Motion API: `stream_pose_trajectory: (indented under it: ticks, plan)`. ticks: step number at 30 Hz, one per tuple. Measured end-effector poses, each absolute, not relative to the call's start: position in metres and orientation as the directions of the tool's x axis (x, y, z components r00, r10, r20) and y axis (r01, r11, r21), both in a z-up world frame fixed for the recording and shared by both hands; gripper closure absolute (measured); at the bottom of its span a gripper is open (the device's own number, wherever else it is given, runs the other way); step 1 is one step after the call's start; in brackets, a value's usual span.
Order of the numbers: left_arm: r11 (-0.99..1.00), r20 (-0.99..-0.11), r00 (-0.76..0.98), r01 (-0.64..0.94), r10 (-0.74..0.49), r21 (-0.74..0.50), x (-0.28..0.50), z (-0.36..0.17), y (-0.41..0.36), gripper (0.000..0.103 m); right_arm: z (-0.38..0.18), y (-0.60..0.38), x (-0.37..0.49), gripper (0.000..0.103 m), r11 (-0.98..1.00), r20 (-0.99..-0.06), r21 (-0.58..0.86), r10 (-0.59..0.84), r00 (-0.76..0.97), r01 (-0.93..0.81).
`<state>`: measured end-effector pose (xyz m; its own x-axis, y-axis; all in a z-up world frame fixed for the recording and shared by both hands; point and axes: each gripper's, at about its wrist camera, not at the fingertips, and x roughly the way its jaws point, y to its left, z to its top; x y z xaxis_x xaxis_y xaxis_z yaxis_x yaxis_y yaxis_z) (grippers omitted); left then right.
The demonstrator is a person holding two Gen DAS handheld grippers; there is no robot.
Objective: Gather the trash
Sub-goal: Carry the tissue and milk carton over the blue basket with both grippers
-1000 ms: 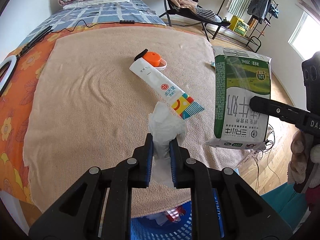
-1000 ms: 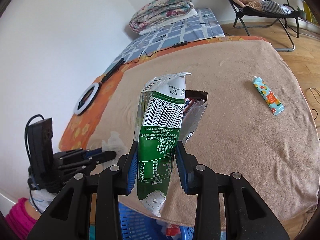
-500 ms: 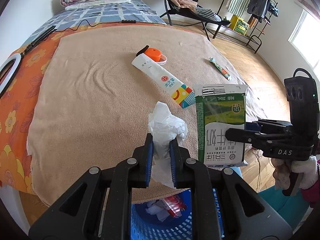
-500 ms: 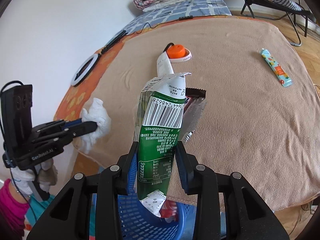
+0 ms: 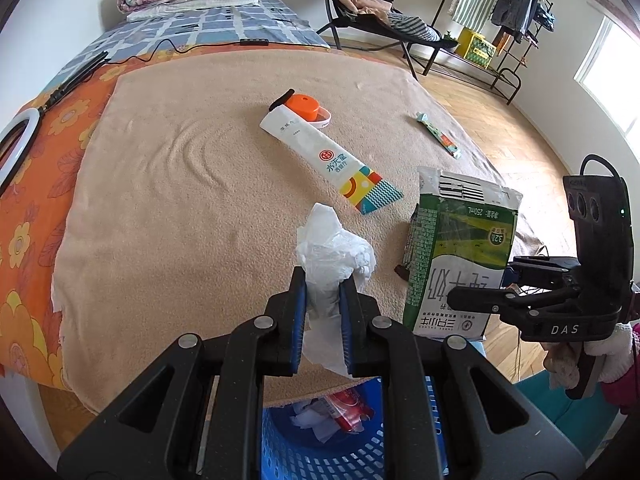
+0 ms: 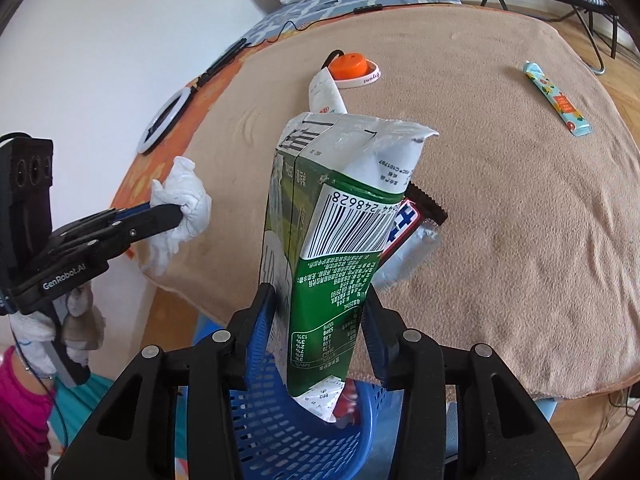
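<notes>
From the left wrist, the left gripper (image 5: pixel 323 300) is clamped on a crumpled white tissue (image 5: pixel 334 252), held above the near edge of the tan blanket (image 5: pixel 180 200) that covers the bed. Below that edge stands a blue basket (image 5: pixel 320 452) with white paper scraps and a red wrapper inside. To the right, the right gripper (image 5: pixel 472 304) has the green milk carton (image 5: pixel 460 256) between its fingers. Farther back on the blanket lie a white tube (image 5: pixel 332 164), an orange lid (image 5: pixel 306 106) and a small sachet (image 5: pixel 438 136) toward the right edge.

From the right wrist, the right gripper (image 6: pixel 320 320) has just been opening; the milk carton (image 6: pixel 332 248) hangs tilted between the jaws, its lower corner over the blue basket (image 6: pixel 280 420), though whether the pads still touch it is hard to tell. Something red shows in the basket beneath. A dark snack wrapper (image 6: pixel 412 236) sits just behind the carton. At the left, the left gripper (image 6: pixel 176 214) grips the tissue (image 6: pixel 180 204) off the blanket's near left corner.
</notes>
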<state>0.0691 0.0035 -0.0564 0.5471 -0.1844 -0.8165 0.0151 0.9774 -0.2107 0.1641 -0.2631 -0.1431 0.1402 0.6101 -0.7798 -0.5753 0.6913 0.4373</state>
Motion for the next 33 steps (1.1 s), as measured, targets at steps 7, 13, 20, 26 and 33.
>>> stream_pose_trajectory:
  ticks: [7,13,20,26,33]
  plan:
    - [0.977,-0.818,0.545,0.014,-0.186,-0.213,0.068,-0.057,0.004,0.089,-0.142,-0.268,0.157,0.065,0.680,-0.769,0.449,0.625,0.137,-0.580]
    - [0.973,-0.822,0.532,0.015,-0.204,-0.231,0.053,-0.058,0.005,0.089,-0.132,-0.270,0.149,0.070,0.656,-0.747,0.476,0.653,0.124,-0.586]
    - [0.970,-0.832,0.508,0.034,-0.223,-0.240,0.023,-0.063,-0.003,0.089,-0.127,-0.276,0.130,0.070,0.632,-0.741,0.497,0.666,0.088,-0.595]
    - [0.969,-0.850,0.473,0.037,-0.233,-0.245,0.000,-0.076,-0.009,0.089,-0.127,-0.281,0.109,0.070,0.621,-0.753,0.487,0.655,0.065,-0.614]
    - [0.968,-0.868,0.438,0.026,-0.235,-0.249,-0.022,-0.093,-0.012,0.089,-0.137,-0.283,0.086,0.070,0.616,-0.776,0.461,0.629,0.046,-0.639]
